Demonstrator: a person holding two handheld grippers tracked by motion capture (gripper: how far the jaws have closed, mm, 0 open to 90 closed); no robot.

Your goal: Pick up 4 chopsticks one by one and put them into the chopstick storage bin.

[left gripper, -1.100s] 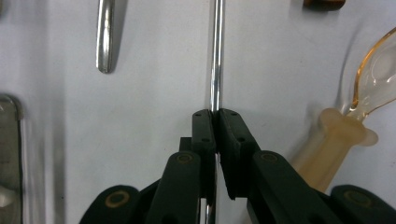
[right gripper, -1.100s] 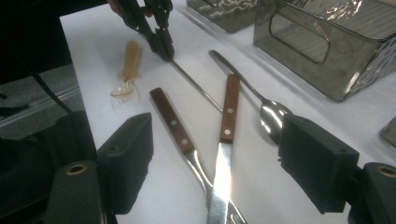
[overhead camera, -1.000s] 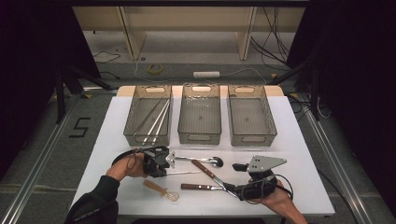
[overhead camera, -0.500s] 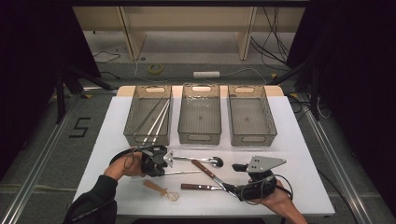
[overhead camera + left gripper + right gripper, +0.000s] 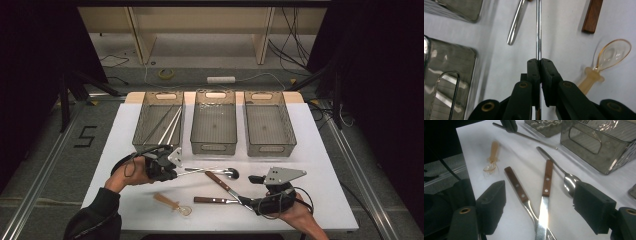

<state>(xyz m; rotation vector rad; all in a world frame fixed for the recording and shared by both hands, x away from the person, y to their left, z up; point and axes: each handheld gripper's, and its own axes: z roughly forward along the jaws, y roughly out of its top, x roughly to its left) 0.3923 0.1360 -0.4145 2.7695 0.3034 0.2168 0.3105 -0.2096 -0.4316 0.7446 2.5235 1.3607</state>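
My left gripper [image 5: 172, 169] [image 5: 539, 63] is shut on a thin metal chopstick [image 5: 538, 30] [image 5: 200, 170], which runs from its jaws toward the right, lifted slightly off the white table. Beside the stick lies a metal spoon [image 5: 229, 173] [image 5: 515, 25] [image 5: 570, 181]. My right gripper [image 5: 255, 192] [image 5: 539, 210] stands open at the front right. Its jaws are wide apart either side of two crossed wooden-handled knives [image 5: 534, 192] [image 5: 220, 192]. A clear amber plastic spoon [image 5: 175, 204] [image 5: 609, 56] [image 5: 491, 165] lies near the front edge.
Three mesh trays stand in a row at the back: the left tray [image 5: 141, 120] holds several metal chopsticks, and the middle tray [image 5: 214, 148] and right tray [image 5: 270, 150] look empty. The right gripper view has a tray wall [image 5: 596, 142] close at its upper right.
My left gripper has risen a little with the chopstick in its jaws. The right gripper has kept still.
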